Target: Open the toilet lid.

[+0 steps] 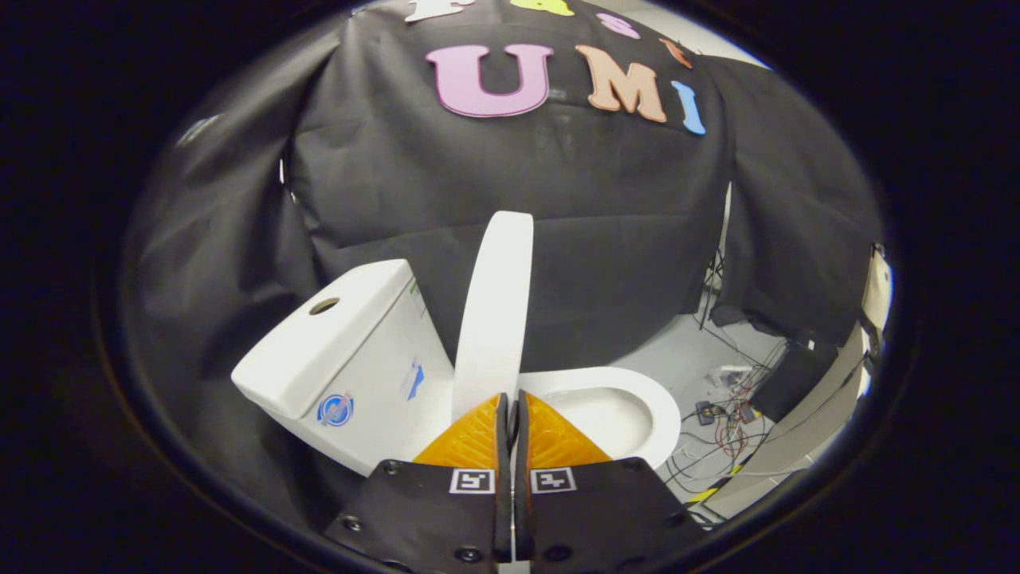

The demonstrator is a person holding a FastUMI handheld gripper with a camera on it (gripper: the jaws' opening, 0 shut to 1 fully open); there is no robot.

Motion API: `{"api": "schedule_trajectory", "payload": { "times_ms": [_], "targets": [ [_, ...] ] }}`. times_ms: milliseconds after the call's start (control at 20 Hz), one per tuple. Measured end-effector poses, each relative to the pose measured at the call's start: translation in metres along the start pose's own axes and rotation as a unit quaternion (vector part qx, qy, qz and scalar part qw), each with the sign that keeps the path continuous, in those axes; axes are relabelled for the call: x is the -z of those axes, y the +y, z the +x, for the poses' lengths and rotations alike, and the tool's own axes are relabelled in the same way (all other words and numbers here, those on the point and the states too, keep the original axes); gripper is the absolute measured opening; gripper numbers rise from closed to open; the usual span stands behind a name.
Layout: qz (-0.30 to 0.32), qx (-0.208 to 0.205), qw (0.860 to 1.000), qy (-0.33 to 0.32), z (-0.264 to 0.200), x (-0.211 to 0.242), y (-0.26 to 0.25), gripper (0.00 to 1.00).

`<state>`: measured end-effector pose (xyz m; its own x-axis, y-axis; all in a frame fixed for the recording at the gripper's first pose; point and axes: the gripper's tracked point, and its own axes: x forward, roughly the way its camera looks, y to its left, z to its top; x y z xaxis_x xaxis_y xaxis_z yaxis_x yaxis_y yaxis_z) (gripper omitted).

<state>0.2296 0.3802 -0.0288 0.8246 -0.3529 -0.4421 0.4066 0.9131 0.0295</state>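
White glossy plastic, the toilet lid (496, 311) stands nearly upright, edge-on just ahead of the gripper (510, 414), its top at 12 o'clock from the fingertips. Tank (343, 351) sits at 10 o'clock, bowl w/ seat (613, 402) at 2 o'clock, so the lid looks already raised, task approx done.

Fingers are closed almost together, only a thin slit btwn them. The lid's lower edge meets the tips, but I can't tell if anything is pinched there; looks like they grip nothing.

Handling, as a judgement: lid is prob light, stiff and slick, hinged at the tank end, so it swings easily and could drop back w/ a bang if nudged fwd. Best hold is the free rim, away from the hinge; the smooth finish may slip, so push it rather than pinch. Cables (729, 422) lie on the floor at 3 o'clock, well apart.
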Motion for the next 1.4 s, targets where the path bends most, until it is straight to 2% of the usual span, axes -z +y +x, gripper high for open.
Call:
{"api": "schedule_trajectory", "payload": {
  "times_ms": [150, 400, 650, 800, 850, 1100, 1150, 1200, 1250, 1400],
  "targets": [
    [0.001, 0.007, 1.0, -0.006, -0.002, -0.004, 0.018, 0.02],
    [-0.001, -0.033, 0.999, -0.021, 0.001, -0.009, 0.069, 0.02],
    [-0.026, -0.054, 0.998, -0.038, 0.004, -0.01, 0.113, 0.02],
    [-0.062, -0.04, 0.996, -0.047, 0.006, -0.005, 0.128, 0.02],
    [-0.067, -0.029, 0.995, -0.061, 0.005, -0.009, 0.129, 0.11],
    [-0.078, -0.025, 0.995, -0.061, 0.005, -0.002, 0.138, 0.11],
    [-0.075, -0.023, 0.995, -0.06, 0.003, -0.002, 0.136, 0.2],
    [-0.071, -0.026, 0.995, -0.058, 0.004, -0.002, 0.136, 0.21],
    [-0.066, -0.047, 0.995, -0.056, 0.004, -0.001, 0.144, 0.22],
    [-0.078, -0.073, 0.993, -0.059, -0.004, 0.001, 0.151, 0.55]
  ]
}}
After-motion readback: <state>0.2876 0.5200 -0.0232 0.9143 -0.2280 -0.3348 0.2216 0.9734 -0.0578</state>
